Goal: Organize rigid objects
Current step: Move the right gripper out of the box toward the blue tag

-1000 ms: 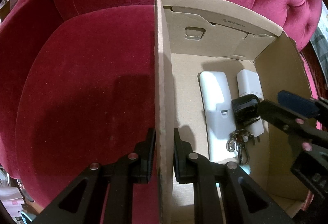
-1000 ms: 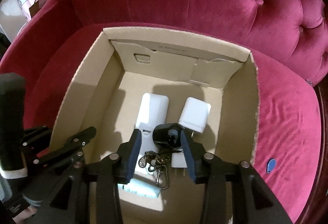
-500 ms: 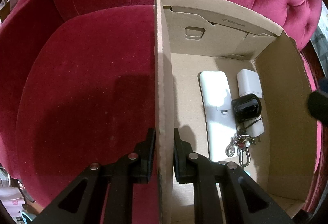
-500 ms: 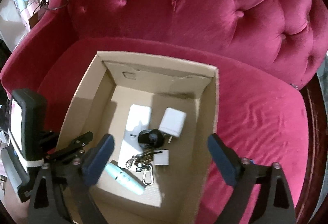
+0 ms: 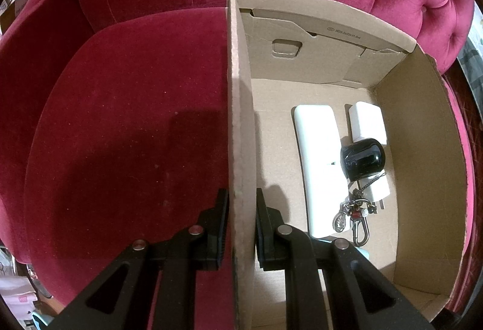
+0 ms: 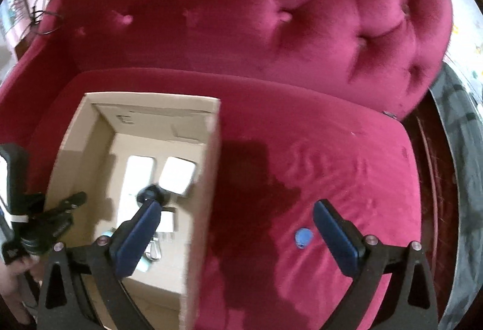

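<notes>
The right gripper (image 6: pixel 238 235) is wide open and holds nothing. The small blue tag (image 6: pixel 303 237) lies on the sofa cushion (image 6: pixel 347 155) just inside its right finger, at about 3 o'clock from the midpoint. This arm is clearly the nearer one. The tag looks roundish, and the blur hides its long axis. At 9 o'clock stands the cardboard box (image 5: pixel 241 118); the left gripper (image 5: pixel 240 227) clamps its side wall. Deeper inside lie a black key fob (image 5: pixel 362 159) and white pieces.
</notes>
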Available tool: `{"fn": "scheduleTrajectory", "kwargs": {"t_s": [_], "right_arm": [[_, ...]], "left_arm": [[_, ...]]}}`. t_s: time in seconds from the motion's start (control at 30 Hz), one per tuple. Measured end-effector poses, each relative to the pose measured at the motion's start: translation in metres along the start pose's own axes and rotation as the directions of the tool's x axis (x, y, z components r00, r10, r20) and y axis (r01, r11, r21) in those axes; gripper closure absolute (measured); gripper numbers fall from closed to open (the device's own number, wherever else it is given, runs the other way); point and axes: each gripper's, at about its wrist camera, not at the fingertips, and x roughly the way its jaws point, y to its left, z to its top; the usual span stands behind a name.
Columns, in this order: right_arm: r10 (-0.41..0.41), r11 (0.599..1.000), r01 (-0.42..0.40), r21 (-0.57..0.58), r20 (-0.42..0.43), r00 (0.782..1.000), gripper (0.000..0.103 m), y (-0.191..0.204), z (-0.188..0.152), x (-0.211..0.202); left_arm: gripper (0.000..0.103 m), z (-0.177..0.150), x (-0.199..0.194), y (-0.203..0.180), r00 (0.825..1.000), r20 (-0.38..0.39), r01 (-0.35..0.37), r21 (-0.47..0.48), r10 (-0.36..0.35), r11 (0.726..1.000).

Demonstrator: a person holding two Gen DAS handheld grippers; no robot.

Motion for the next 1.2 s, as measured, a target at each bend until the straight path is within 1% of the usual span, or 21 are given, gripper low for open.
{"fn": "scheduleTrajectory", "kwargs": {"t_s": [0.07,0.23,0.4,0.6,0.7,0.83,1.1,1.2], "right_arm": [[-0.015,1.000,0.015,0.010,-0.001,1.000,0.000,-0.009,-0.002,0.001],[-0.053,0.997,0.055,0.052,-0.032,0.998,0.000,-0.035,-0.012,0.017],[-0.036,0.994,0.043,0.104,-0.063,0.997,0.000,-0.053,-0.024,0.036],[-0.033,0.992,0.047,0.115,-0.124,0.992,0.000,-0.064,-0.038,0.067],[-0.028,0.991,0.049,0.127,-0.163,0.986,0.000,-0.071,-0.046,0.086],[-0.029,0.989,0.057,0.138,-0.196,0.980,0.000,-0.077,-0.054,0.104],[-0.023,0.985,0.063,0.159,-0.244,0.970,0.000,-0.087,-0.059,0.133],[-0.034,0.983,0.080,0.167,-0.265,0.964,0.001,-0.093,-0.061,0.146]], "left_arm": [[0.086,0.000,0.000,0.000,1.000,0.000,0.000,0.000,0.000,1.000],[0.086,0.000,0.000,0.000,1.000,0.000,-0.002,0.001,0.002,1.000],[0.086,0.000,0.000,0.000,1.000,0.000,-0.002,0.002,0.002,1.000],[0.086,0.000,0.000,-0.001,1.000,0.000,0.001,-0.001,-0.001,1.000],[0.086,0.000,0.000,-0.001,1.000,0.000,0.000,0.000,0.000,1.000],[0.086,0.000,0.000,0.000,1.000,0.000,0.002,-0.002,-0.002,1.000],[0.086,0.000,0.000,0.002,1.000,-0.001,0.004,-0.003,-0.004,1.000],[0.086,0.000,0.000,0.001,1.000,-0.001,0.006,-0.005,-0.006,1.000]]}}
